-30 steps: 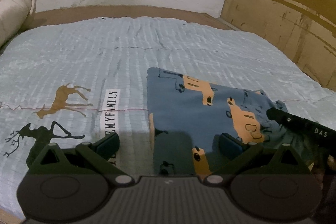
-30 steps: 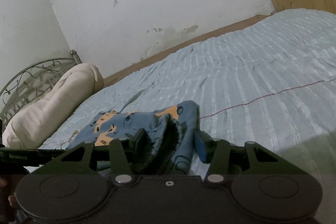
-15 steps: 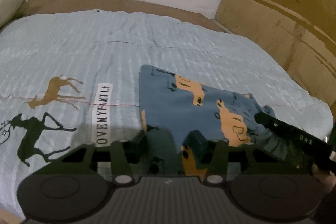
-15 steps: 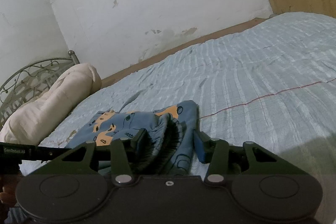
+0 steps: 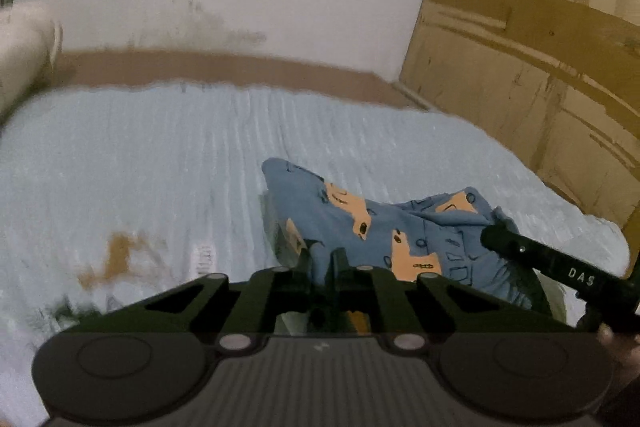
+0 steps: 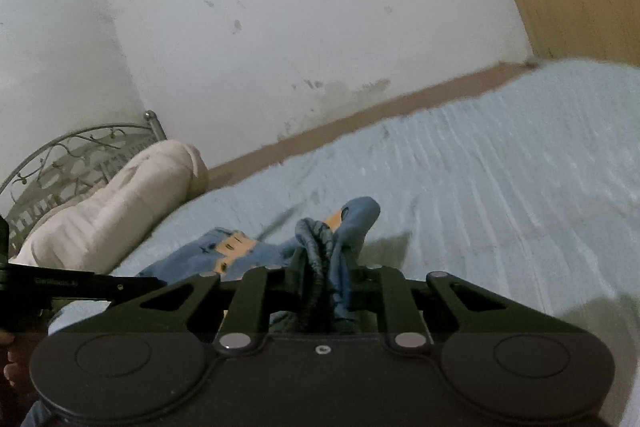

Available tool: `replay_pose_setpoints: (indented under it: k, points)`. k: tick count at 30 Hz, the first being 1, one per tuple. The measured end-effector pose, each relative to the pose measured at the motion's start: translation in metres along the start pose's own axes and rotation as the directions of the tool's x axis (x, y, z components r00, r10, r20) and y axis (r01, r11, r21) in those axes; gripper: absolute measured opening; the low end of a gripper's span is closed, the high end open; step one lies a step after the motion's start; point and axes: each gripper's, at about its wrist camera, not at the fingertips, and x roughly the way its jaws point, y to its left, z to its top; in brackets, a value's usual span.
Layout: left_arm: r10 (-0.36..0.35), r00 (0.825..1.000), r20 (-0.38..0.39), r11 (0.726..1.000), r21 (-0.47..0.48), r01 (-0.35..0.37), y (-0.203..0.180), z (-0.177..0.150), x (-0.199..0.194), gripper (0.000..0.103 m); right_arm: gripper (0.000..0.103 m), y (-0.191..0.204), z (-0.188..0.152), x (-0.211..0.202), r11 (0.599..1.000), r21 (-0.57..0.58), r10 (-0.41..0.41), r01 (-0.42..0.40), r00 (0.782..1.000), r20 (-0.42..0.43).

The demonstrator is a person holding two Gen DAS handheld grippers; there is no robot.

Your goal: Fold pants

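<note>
Blue cotton pants with orange car print [image 5: 384,227] lie on the light-blue ribbed bedspread [image 5: 160,163], stretching toward 2 o'clock from the closing left gripper [image 5: 322,267] pinching one near corner, closing right gripper [image 6: 324,267] pinching the other.

We are in a bedroom of a home. A bed [image 5: 168,163] with a pale blue ribbed bedspread [image 6: 500,163] fills most of what we see, with a cream pillow [image 6: 120,203] against a curly metal headboard [image 6: 80,151]. Stained white walls [image 6: 300,7] meet a wooden wardrobe [image 5: 532,67] at the bed's far corner.
</note>
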Motion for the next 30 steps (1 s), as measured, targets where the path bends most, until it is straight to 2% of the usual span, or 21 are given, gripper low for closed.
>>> replay_pose_setpoints:
  k: [5, 10, 14, 19, 24, 30]
  points:
    - [0.070, 0.991, 0.110, 0.997, -0.027, -0.068, 0.012, 0.034, 0.001, 0.009, 0.017, 0.016, 0.038, 0.030, 0.999, -0.037, 0.030, -0.028, 0.998, 0.054]
    - [0.141, 0.981, 0.133, 0.989, -0.074, -0.132, 0.031, 0.054, 0.027, 0.009, 0.017, 0.025, 0.070, 0.085, 0.998, -0.053, 0.044, -0.041, 0.997, 0.063]
    - [0.195, 0.974, 0.111, 0.978, -0.090, -0.186, 0.043, 0.060, 0.053, 0.009, 0.017, 0.030, 0.078, 0.124, 0.997, -0.070, 0.031, -0.029, 0.999, 0.021]
    - [0.213, 0.975, 0.061, 0.975, -0.080, -0.208, 0.048, 0.056, 0.072, 0.009, 0.017, 0.031, 0.070, 0.160, 0.998, -0.056, -0.008, 0.005, 0.999, -0.053]
    - [0.214, 0.977, 0.009, 0.975, -0.071, -0.213, 0.051, 0.053, 0.082, 0.009, 0.017, 0.026, 0.058, 0.173, 0.999, -0.022, -0.038, 0.036, 0.994, -0.105]
    - [0.221, 0.975, -0.018, 0.972, -0.071, -0.222, 0.053, 0.049, 0.086, 0.011, 0.018, 0.024, 0.050, 0.175, 0.998, -0.015, -0.062, 0.061, 0.989, -0.136]
